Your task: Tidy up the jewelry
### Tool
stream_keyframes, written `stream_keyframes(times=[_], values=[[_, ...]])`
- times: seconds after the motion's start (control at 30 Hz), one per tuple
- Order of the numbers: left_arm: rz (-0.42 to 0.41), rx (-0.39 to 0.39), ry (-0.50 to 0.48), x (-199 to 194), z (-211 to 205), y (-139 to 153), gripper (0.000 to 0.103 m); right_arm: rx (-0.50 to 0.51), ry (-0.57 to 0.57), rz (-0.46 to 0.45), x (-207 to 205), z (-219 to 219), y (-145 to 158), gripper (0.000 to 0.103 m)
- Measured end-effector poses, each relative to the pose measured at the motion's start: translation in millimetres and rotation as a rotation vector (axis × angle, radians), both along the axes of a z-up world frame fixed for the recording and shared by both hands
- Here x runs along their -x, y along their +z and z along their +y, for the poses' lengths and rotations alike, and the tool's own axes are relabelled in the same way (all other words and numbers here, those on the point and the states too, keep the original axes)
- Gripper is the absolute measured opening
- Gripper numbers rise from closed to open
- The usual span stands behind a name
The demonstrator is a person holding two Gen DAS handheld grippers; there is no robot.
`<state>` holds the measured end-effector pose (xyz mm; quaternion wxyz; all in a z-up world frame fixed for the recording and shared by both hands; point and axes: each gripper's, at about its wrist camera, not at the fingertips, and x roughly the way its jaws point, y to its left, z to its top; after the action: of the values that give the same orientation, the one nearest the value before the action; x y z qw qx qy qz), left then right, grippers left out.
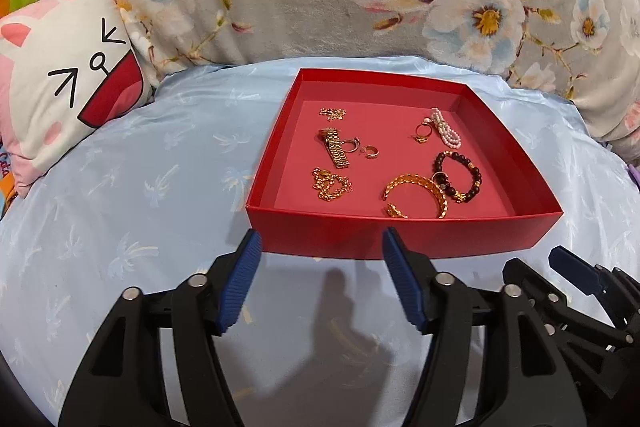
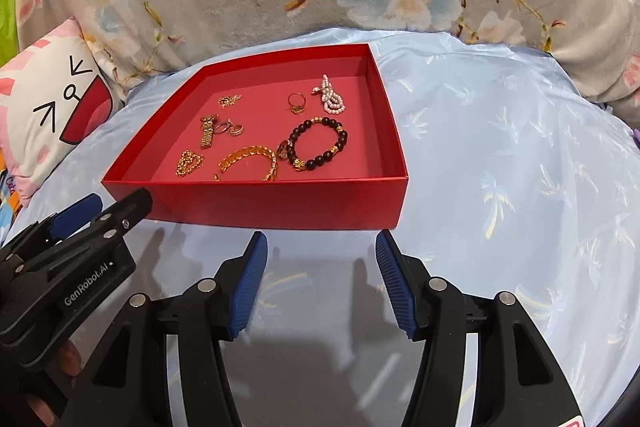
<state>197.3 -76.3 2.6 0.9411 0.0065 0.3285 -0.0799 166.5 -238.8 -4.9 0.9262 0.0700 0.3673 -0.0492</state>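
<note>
**Currently: both grippers open, short of the tray's near wall**

Left gripper point(image 1: 322, 243): black frame, blue ribbed pads, jaws apart, nothing between them. Tips sit just in front of the near wall of the shallow red cardboard tray point(image 1: 400, 235), towards its left corner. Right gripper point(image 2: 318, 243), same build, also spread and empty, faces the same wall nearer the right corner. Both angle downward towards the pale blue satin bedcover point(image 2: 500, 167) the tray rests on.

All jewellery lies inside the tray, beyond that wall and ahead of both grippers. Nearest piece is the wide gold open cuff bangle point(image 1: 416, 195), close behind the wall, roughly centre. Its open ends face left and towards the grippers in the left view. Dark beaded bracelet with gold spacers point(image 2: 318, 145) touches or nearly touches the cuff on its right, so the right gripper looks nearer to it. Gold chain heap point(image 1: 330, 185) and gold watch-band link strip point(image 1: 334, 149) sit on the tray's left half, so the left gripper is better placed there; the strip's long axis runs away from the gripper, slightly slanted. White pearl cluster point(image 2: 332, 99) lies at the far right.

My read: any pick needs a lift over the wall first, then a descent.
</note>
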Motion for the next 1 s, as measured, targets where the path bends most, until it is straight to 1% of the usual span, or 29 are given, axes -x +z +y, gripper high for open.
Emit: stream_keyframes(times=[0.03,0.07,0.17,0.2,0.23,0.27,0.3,0.4,0.47,0.57,0.77,1.0], values=[[-0.005,-0.007,0.007,1,-1,0,0.072,0.006,-0.005,-0.006,1,0,0,0.064],[-0.015,-0.014,0.01,3,-2,1,0.079,0.01,-0.007,-0.011,2,1,1,0.066],[-0.048,-0.04,0.036,9,-4,4,0.088,0.024,-0.032,-0.031,6,0,3,0.07],[-0.049,-0.038,0.048,9,-2,4,0.09,0.022,-0.043,-0.035,7,-1,4,0.074],[-0.045,-0.033,0.056,9,0,3,0.095,0.019,-0.061,-0.038,8,-4,4,0.08],[-0.036,-0.02,0.059,8,2,3,0.096,0.014,-0.069,-0.042,10,-5,4,0.083],[-0.03,-0.013,0.06,8,4,3,0.096,0.006,-0.072,-0.05,12,-6,5,0.086],[-0.025,-0.018,0.066,12,4,2,0.096,0.027,-0.088,-0.062,18,-4,8,0.086],[-0.021,-0.024,0.069,15,4,2,0.096,0.049,-0.1,-0.054,20,-2,8,0.086],[-0.004,-0.032,0.075,18,5,0,0.096,0.068,-0.107,-0.012,19,-1,4,0.086],[-0.015,-0.039,0.096,23,7,0,0.096,0.096,-0.106,-0.019,23,4,5,0.086],[-0.022,-0.059,0.094,23,4,0,0.096,0.083,-0.113,-0.014,23,2,5,0.086]])
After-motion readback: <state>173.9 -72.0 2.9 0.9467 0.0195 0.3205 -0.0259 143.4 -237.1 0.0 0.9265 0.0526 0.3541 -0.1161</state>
